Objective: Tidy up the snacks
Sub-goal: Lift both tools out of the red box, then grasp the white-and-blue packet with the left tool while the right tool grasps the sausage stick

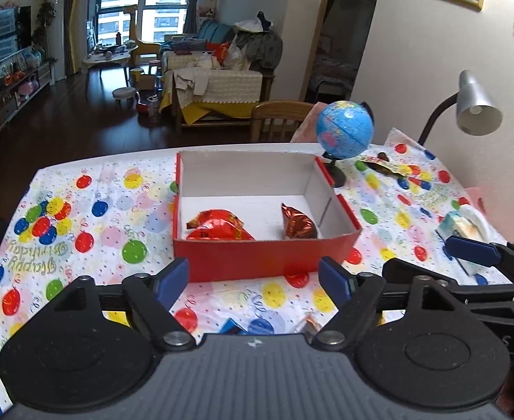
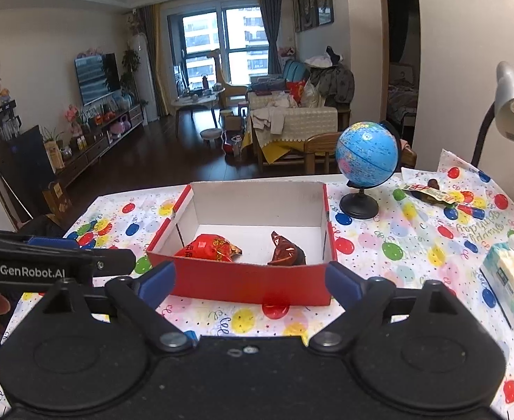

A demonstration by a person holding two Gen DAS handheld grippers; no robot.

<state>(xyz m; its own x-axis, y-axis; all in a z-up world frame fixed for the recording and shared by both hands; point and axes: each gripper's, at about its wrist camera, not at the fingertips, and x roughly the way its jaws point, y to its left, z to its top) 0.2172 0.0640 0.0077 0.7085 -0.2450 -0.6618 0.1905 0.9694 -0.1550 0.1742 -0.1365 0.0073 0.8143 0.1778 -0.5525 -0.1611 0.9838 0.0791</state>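
Observation:
A red box (image 1: 257,259) (image 2: 250,283) with a white inside stands on the balloon-print tablecloth. In it lie a red snack packet (image 1: 218,225) (image 2: 208,246) on the left and a brown foil snack (image 1: 299,224) (image 2: 286,252) on the right. My left gripper (image 1: 255,280) is open and empty just in front of the box. My right gripper (image 2: 250,283) is open and empty, also just before the box front. More wrapped snacks (image 1: 390,168) (image 2: 428,192) lie at the far right behind the globe. Small wrappers (image 1: 236,327) peek out under the left gripper.
A blue globe (image 1: 344,129) (image 2: 367,155) on a black stand is right of the box. A desk lamp (image 1: 474,105) (image 2: 512,105) stands at the far right. A tissue pack (image 1: 463,227) (image 2: 512,276) lies at the right. A wooden chair (image 1: 278,119) is behind the table.

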